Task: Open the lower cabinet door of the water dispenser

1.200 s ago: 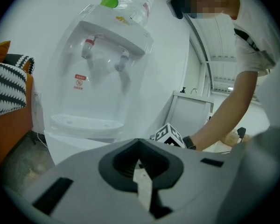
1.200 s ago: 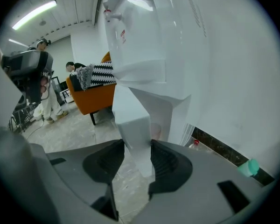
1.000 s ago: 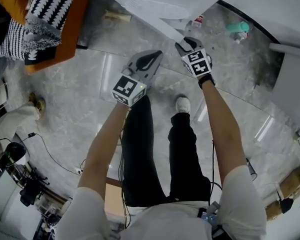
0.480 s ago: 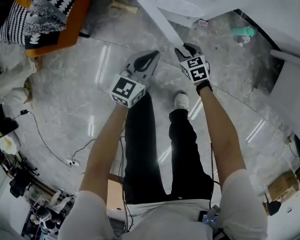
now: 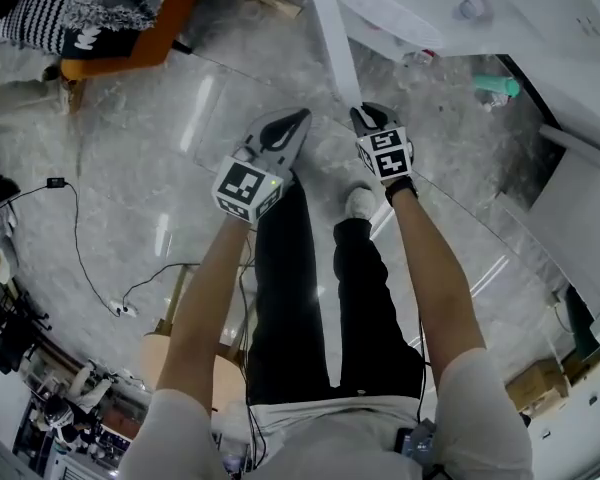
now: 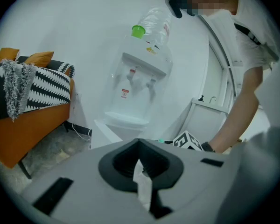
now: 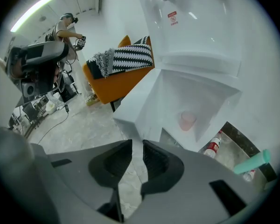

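Right tongs (image 5: pixel 365 116) just squeezed nearly shut by the door (image 5: pixel 332 43) edge, pinching nothing. Left tongs (image 5: pixel 296 122) are pressed together. With nothing holding it, the door could swing shut.

We stand on a glossy grey marble floor (image 5: pixel 130 148) in a bright room with white walls (image 6: pixel 60 27).
At the floor's far left edge we see an orange sofa (image 5: pixel 140 48) carrying a black-and-white striped cushion (image 5: pixel 35 3) and a grey fringed throw (image 5: pixel 102 16). A black cable (image 5: pixel 80 258) trails across the floor's left side to a white power strip (image 5: pixel 120 310). Dark equipment (image 5: pixel 20 348) crowds the floor's near left corner, and cardboard boxes (image 5: pixel 535 388) sit at its near right edge. Pale streaks of reflected light cross the floor. In the right gripper view, a long ceiling lamp (image 7: pixel 32 10) glows overhead.
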### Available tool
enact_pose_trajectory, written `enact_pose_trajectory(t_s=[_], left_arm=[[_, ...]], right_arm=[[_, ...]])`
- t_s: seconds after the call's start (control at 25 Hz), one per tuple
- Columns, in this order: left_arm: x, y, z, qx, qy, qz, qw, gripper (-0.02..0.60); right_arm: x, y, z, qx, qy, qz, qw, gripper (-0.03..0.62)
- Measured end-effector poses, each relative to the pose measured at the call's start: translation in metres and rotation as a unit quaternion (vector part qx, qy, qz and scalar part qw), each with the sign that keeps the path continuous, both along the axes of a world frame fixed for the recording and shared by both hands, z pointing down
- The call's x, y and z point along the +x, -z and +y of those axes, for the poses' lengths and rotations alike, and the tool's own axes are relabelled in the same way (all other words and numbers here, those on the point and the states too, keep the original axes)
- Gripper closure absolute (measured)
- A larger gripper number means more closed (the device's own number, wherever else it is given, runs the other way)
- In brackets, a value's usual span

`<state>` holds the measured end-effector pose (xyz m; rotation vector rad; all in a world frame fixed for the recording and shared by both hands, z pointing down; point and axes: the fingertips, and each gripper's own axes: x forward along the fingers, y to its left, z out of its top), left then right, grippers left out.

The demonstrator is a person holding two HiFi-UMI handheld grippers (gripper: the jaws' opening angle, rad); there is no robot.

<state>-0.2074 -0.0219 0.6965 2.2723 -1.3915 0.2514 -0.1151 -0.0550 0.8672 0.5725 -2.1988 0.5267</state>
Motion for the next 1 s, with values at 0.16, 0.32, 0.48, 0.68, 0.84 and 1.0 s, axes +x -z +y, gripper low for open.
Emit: enact_pose_trajectory(t_s=[0.16,0.32,0.48,0.68,0.84,1.0], left_arm=[[-0.026,0.002,0.005,0.008,0.035,-0.009,0.9993,0.580],[-0.046,0.003,0.008,0.005,0.068,-0.002,0.9977,0.580],[-0.054,0.002,0.010,-0.001,0.074,0.004,0.9973,0.580],[-0.061,0.002,0.013,-0.012,0.067,0.005,0.9977,0.580],[-0.066,0.000,0.016,-0.018,0.066,0.005,0.9976,0.580],[-0.079,-0.002,0.015,-0.025,0.082,0.008,0.9963,0.580]], right_arm=[[-0.016,0.002,0.011,-0.010,0.016,0.004,1.000,0.517],[-0.028,0.004,0.016,-0.019,0.014,0.009,1.000,0.517],[-0.036,0.005,0.022,-0.028,0.014,0.012,0.999,0.517],[-0.049,0.009,0.027,-0.035,0.022,0.016,0.999,0.517],[-0.061,0.010,0.033,-0.051,0.026,0.022,0.998,0.517],[-0.075,0.011,0.038,-0.070,0.006,0.018,0.997,0.517]])
